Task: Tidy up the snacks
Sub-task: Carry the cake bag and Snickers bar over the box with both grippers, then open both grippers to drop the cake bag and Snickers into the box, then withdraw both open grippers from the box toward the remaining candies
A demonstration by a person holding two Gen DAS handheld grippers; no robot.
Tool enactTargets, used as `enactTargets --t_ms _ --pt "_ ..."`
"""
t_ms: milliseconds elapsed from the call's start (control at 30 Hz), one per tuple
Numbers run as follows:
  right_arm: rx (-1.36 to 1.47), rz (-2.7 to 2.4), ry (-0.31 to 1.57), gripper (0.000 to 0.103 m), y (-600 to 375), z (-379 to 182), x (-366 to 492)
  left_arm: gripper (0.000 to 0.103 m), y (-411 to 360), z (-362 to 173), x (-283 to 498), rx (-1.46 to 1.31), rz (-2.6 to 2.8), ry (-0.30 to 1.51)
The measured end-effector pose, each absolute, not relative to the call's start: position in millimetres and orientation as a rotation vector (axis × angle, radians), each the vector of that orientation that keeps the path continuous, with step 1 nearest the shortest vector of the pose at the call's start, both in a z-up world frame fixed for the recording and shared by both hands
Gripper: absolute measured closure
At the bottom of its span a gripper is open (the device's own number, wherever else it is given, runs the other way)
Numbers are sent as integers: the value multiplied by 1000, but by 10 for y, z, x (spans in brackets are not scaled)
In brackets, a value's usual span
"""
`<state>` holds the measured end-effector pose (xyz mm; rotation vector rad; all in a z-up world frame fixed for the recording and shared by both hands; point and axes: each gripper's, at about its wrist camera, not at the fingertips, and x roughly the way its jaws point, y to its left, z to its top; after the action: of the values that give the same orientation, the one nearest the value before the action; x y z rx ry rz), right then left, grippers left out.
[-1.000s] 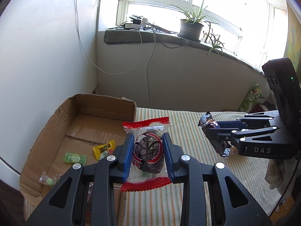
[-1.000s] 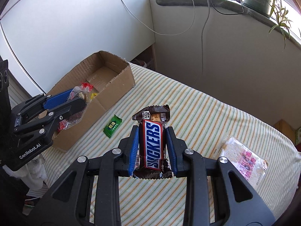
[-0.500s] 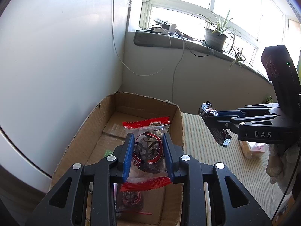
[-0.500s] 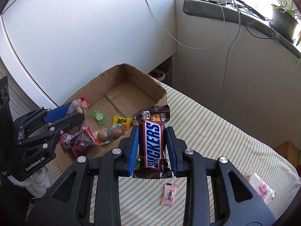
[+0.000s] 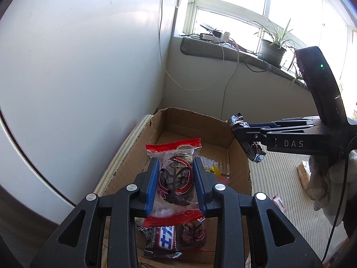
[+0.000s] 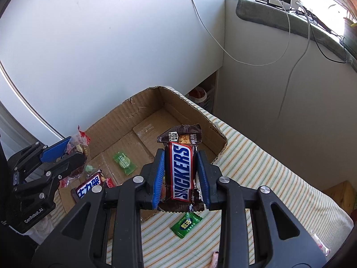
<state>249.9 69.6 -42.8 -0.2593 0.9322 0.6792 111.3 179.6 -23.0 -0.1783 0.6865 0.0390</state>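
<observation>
My left gripper [image 5: 176, 182] is shut on a clear packet with red ends and a dark snack inside [image 5: 175, 178], held above the open cardboard box [image 5: 196, 122]. My right gripper [image 6: 180, 178] is shut on a Snickers bar [image 6: 181, 173] over the box's near right wall. In the left wrist view the right gripper [image 5: 247, 141] reaches in from the right above the box's right rim with the bar's dark wrapper [image 5: 252, 150] in it. In the right wrist view the left gripper [image 6: 67, 156] hangs over the box's left side.
Inside the box [image 6: 156, 111] lie a Snickers bar [image 6: 90, 184], a green candy [image 6: 124, 162] and other small packets. A green packet [image 6: 186, 223] lies on the striped cloth [image 6: 256, 178] just outside the box. White wall stands at left, a windowsill with a plant [image 5: 273, 49] behind.
Both grippers have moved left with their snacks toward the box. The left one now hangs over the box's inside, and the right one has come up to its right wall.
</observation>
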Motion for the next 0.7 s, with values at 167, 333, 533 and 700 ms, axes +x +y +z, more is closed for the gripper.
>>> enactTargets --t_ms 167,333,533,700 --pt "-270 693 942 73 820 -485 2512 74 1830 -256 1111 -184 44 694" --pt "-281 697 934 73 896 -509 2506 73 1821 -256 1131 -179 45 698" --pt "-290 683 905 44 887 -469 2480 55 1806 -248 1125 -171 58 695" --pt "-275 675 893 31 787 -406 2473 55 1792 -220 1109 -172 53 688"
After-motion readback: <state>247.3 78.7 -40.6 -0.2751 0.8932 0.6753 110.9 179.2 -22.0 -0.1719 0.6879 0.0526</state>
